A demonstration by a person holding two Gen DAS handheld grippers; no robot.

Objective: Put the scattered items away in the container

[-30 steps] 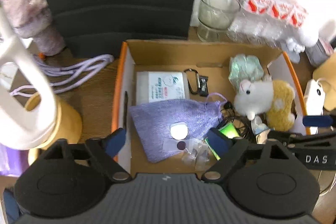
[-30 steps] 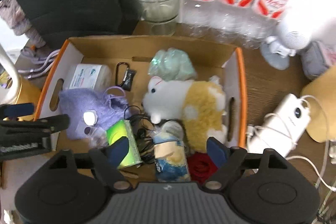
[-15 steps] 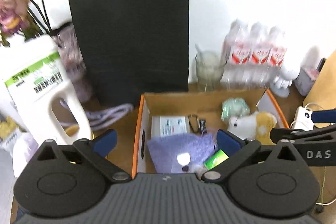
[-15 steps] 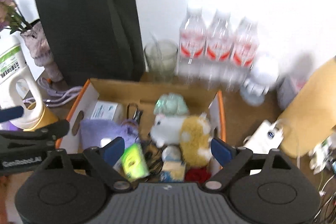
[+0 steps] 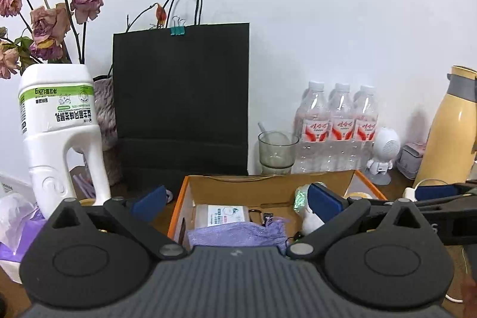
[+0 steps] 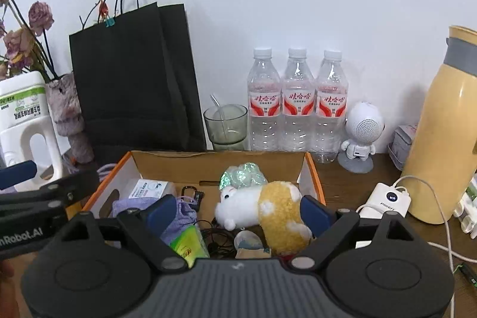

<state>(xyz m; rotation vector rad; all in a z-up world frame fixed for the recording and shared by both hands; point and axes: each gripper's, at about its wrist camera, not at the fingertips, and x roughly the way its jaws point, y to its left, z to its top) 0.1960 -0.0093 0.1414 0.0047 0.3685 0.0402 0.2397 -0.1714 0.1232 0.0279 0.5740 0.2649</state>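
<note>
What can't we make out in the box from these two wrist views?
- Cardboard box near end: both views, hidden by each gripper's own body.
- Purple pouch: left view, lower part hidden by left gripper.
- Green packet: right view, print too small, partly behind right gripper.

Each gripper, left gripper [image 5: 235, 203] and right gripper [image 6: 237, 212], has a ribbed grey body, two round black discs, black linkage arms with silver rivets and blue-padded fingers [image 6: 159, 212], one arm lettered white.
</note>
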